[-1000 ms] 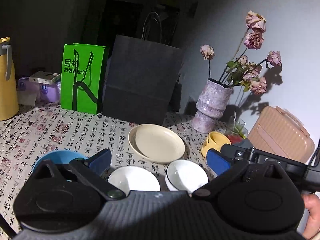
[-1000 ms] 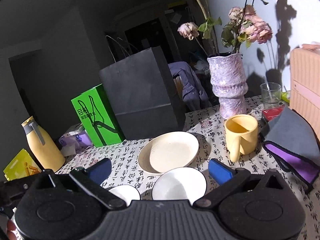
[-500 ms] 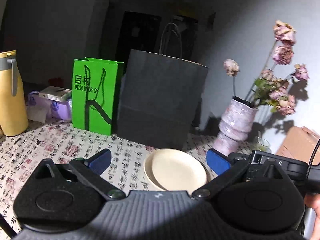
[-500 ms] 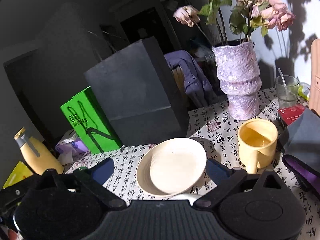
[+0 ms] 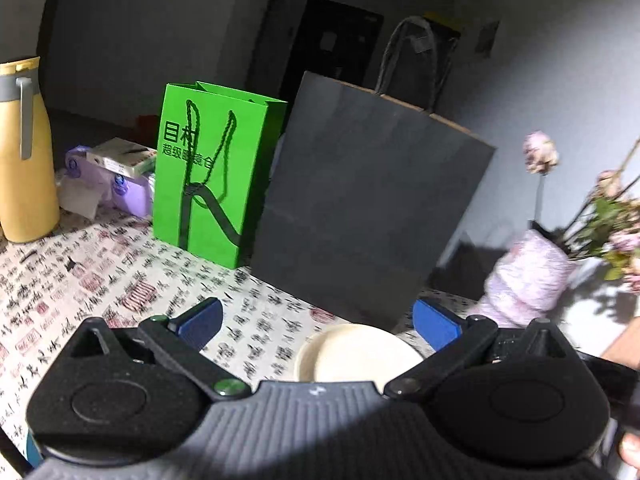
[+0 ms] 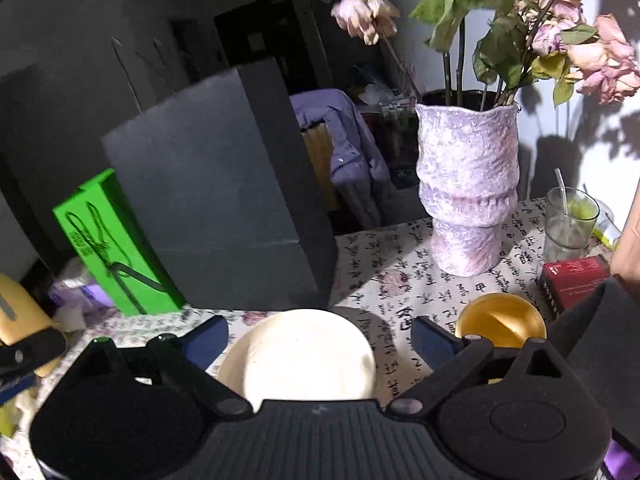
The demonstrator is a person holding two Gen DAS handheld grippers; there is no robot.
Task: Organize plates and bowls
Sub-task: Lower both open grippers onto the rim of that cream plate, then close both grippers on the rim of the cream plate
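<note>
Both claws wide, empty: left claw [image 5: 318, 322], right claw [image 6: 320, 338]. Cream plate [image 6: 308, 354] half hidden behind claw body.

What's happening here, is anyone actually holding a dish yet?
Not yet. A person holds a gripper in each hand over a cluttered table. Both the left gripper and the right gripper have their jaws wide open and empty, each aimed at the cream plate, which lies on the patterned tablecloth in front of the dark paper bag. Nothing is gripped.
</note>
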